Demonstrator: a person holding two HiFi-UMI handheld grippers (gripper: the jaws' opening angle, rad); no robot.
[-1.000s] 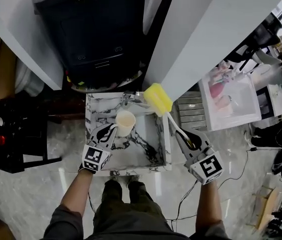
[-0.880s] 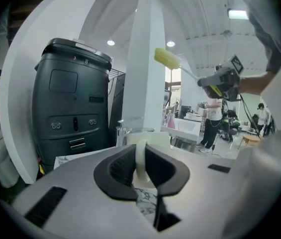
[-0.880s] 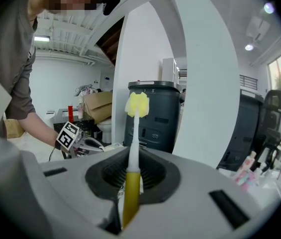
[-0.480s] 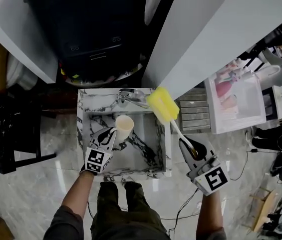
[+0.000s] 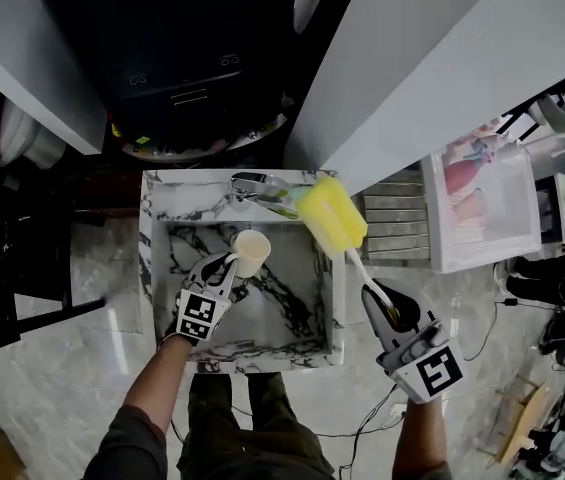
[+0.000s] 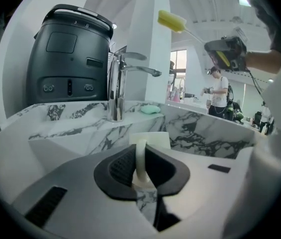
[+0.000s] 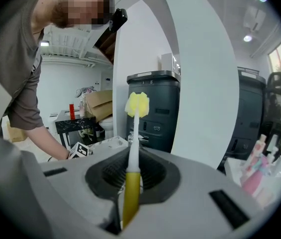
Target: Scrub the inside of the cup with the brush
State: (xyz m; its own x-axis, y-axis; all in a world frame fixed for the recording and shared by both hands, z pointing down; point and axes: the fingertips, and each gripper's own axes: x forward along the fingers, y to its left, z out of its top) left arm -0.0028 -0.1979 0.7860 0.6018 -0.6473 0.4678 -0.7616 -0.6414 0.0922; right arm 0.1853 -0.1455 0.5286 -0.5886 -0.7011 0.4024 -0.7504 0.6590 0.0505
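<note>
One cup (image 5: 251,251) is located at centre frame in the head view, within the marble sink (image 5: 158,268). Its handle is clamped between the narrow-set jaws of the left gripper (image 5: 228,268). The cup's contents cannot be made out. One brush (image 5: 332,217), its yellow head upper right of the cup and clear of it, is gripped by the handle in the right gripper (image 5: 384,303). One faucet (image 5: 259,185) stands on the sink's upper rim. In the left gripper view, the jaws hide most of the cup.
</note>
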